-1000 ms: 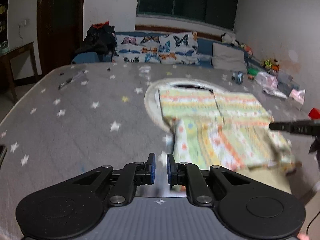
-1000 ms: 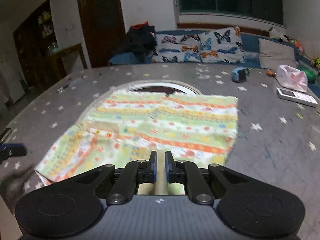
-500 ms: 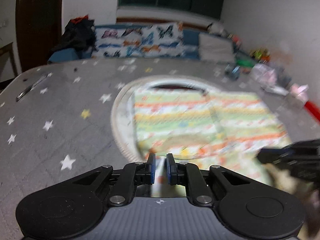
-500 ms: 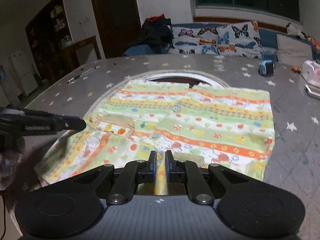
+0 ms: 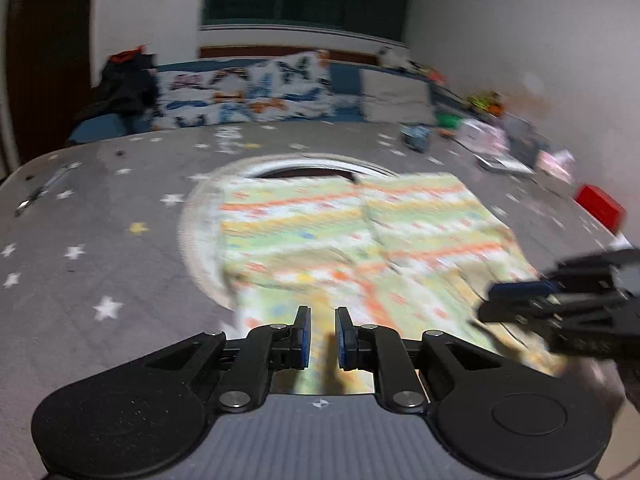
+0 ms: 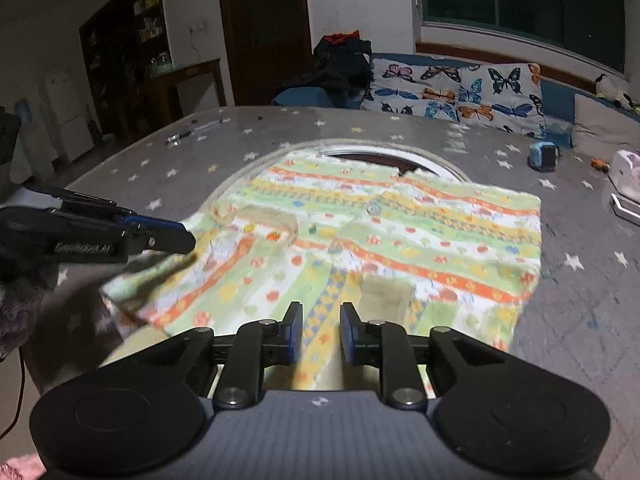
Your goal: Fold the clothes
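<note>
A green, orange and white patterned garment [image 5: 360, 248] lies spread on the grey star-print table [image 5: 100, 248]; it also shows in the right wrist view [image 6: 400, 248]. My left gripper [image 5: 321, 336] hovers over its near left edge, jaws a small gap apart and empty. It appears from the side in the right wrist view [image 6: 160, 236] over the garment's left corner. My right gripper [image 6: 320, 334] hovers over the near hem, jaws slightly apart and empty. It appears at the right in the left wrist view [image 5: 520, 300].
A round white-rimmed opening [image 6: 384, 156] in the table lies partly under the garment's far edge. A blue tape dispenser [image 6: 543, 156], a white bag [image 6: 628, 168] and a red box [image 5: 598, 206] sit at the right. A pen [image 6: 180, 136] lies far left. A butterfly-print sofa [image 6: 460, 88] stands behind.
Both grippers have moved in over the garment's near edge and their jaws have opened a little. The left gripper moved right, toward the garment's left corner.
</note>
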{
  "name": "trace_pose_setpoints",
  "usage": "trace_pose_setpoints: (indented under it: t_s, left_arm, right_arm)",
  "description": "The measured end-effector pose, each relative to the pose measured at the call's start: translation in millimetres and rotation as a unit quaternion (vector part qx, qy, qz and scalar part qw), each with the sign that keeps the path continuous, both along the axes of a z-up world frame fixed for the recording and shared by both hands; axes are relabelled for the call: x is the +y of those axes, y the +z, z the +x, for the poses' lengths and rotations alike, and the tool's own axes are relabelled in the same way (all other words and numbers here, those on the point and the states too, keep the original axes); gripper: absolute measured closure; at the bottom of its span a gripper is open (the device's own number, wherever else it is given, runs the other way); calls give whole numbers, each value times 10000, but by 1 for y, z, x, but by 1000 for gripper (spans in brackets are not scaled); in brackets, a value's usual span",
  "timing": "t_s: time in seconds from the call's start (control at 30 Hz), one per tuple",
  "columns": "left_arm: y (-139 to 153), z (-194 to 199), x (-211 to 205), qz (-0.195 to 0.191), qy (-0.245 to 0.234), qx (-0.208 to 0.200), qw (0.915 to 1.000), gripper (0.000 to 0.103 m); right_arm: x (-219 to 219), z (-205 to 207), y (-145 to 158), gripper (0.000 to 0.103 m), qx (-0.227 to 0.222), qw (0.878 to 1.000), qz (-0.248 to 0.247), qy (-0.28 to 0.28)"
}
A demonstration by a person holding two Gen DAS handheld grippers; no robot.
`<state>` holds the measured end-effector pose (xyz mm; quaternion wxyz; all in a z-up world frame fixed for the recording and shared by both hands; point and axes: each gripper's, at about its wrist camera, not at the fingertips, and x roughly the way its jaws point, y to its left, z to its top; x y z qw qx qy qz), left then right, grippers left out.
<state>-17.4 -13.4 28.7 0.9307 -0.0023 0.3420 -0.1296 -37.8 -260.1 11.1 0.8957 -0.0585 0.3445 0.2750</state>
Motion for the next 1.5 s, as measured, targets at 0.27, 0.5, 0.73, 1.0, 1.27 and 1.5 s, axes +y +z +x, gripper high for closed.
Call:
trace_pose_setpoints:
  t_s: [0.27,0.5,0.73,1.0,1.27,1.5]
  left_arm:
    - [-12,-19,-23,418,-308,1,9987,89]
    - [10,-39,-13,-98,-48,307,9995,68]
    - [13,-56,-12,-771,76,903,9929,57]
    - [2,-53,-16,-1179,21,1430,9827,64]
    - [4,-45,-14,-1611,-96,1736,9715,89]
    - [33,-20,-4,-2054,-155,1504,9669,91]
  right_arm:
    - [-22,-28,-8,80,96,9999,-75,-73]
    - [-25,-43,-3,75,-37,9998,-172,85]
    - [-37,-61,5,70,-135,9986,-454,224]
    - [-47,-86,4,60,-291,9938,-947,511]
    - [-42,-101,-5,49,-500,9872,-1227,888]
    - [-30,-99,-9,37,-782,9834,-1198,1117]
